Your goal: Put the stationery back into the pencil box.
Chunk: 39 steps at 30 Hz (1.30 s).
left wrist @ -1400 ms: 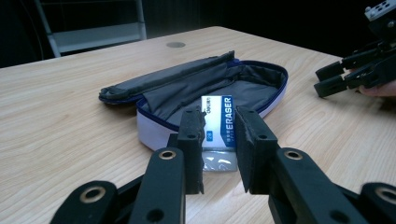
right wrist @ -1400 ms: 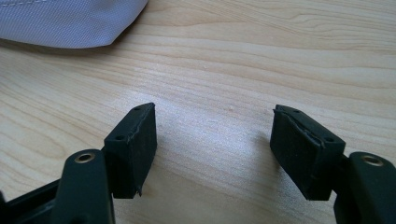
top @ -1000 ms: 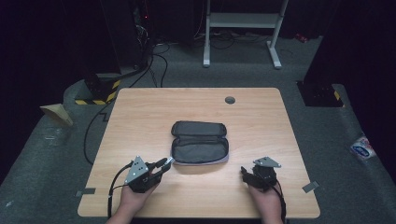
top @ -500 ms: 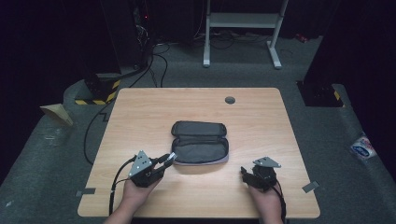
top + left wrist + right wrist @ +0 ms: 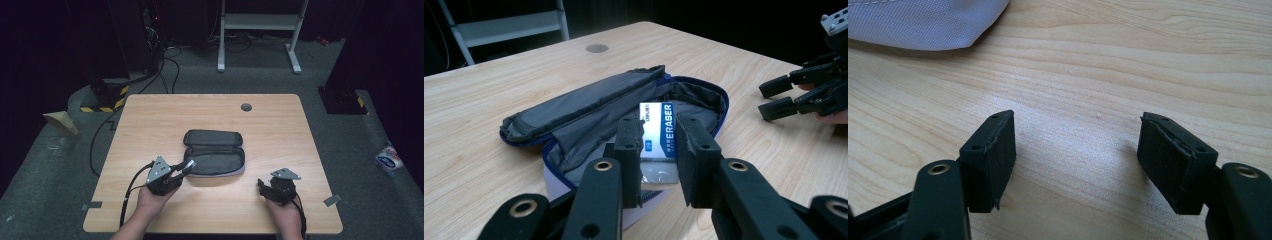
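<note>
Eraser (image 5: pixel 658 141): a small white block in a blue and white paper sleeve, clamped upright between the two pads of the left gripper (image 5: pixel 659 165), with the printed end standing above the fingertips (image 5: pixel 630 150) and a clear-wrapped end below them. Judged light, firm with slight give, and not fragile. Rubber against rubber pads should hold well; the paper sleeve and the clear wrap are the slippery parts, so the block could slide inside its sleeve if squeezed loosely. The present hold across the two broad faces near the middle looks the sound one; a hold on the narrow edges would be less stable.

Just beyond the fingertips lies the pencil case (image 5: pixel 599 117), unzipped, its dark lid folded back and the grey lining exposed. It is soft fabric, likely to sag or shift if pushed, so the eraser is better lowered into the open cavity than pressed against the rim.

Farther off, the right gripper (image 5: pixel 1075 160) rests low over the bare table (image 5: pixel 1088 75), jaws standing apart with nothing between them, a corner of the case beyond its tips.
</note>
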Motion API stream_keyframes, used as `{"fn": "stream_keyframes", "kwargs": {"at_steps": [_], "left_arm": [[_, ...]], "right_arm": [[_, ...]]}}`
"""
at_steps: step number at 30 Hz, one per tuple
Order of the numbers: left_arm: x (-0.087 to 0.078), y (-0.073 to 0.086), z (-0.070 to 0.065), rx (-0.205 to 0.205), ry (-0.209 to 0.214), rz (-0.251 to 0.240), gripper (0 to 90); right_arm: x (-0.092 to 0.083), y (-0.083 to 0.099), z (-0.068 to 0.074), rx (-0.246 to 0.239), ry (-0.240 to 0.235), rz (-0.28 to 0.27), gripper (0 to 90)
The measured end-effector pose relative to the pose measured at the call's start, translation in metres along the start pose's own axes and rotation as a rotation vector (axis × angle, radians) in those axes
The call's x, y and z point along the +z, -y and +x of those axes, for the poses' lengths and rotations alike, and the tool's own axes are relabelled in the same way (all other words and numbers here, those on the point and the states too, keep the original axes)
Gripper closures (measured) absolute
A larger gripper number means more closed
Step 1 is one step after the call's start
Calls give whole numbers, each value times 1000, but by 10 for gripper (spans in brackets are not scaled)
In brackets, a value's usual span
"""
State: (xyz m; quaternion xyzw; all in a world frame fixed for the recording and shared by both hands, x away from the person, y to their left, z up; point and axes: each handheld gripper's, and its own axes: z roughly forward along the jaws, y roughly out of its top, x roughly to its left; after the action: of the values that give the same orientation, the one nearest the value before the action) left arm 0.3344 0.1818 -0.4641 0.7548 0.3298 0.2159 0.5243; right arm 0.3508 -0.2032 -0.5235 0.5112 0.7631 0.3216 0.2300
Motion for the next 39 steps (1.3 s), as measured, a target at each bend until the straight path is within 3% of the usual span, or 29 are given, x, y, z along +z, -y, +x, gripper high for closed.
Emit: {"fn": "stream_keyframes", "kwargs": {"at_steps": [17,23,34,39], "left_arm": [[24,-14,0,16,5,43,727],[36,-17,3,4,11,61,727],[72,-14,10,10,-15,177,725],[89,-14,12,-5,-12,284,726]], "right_arm": [[0,0,0,-2,-5,0,310],[0,0,0,-2,-5,0,311],[0,0,0,-5,-8,0,310],[0,0,0,0,-9,1,309]]}}
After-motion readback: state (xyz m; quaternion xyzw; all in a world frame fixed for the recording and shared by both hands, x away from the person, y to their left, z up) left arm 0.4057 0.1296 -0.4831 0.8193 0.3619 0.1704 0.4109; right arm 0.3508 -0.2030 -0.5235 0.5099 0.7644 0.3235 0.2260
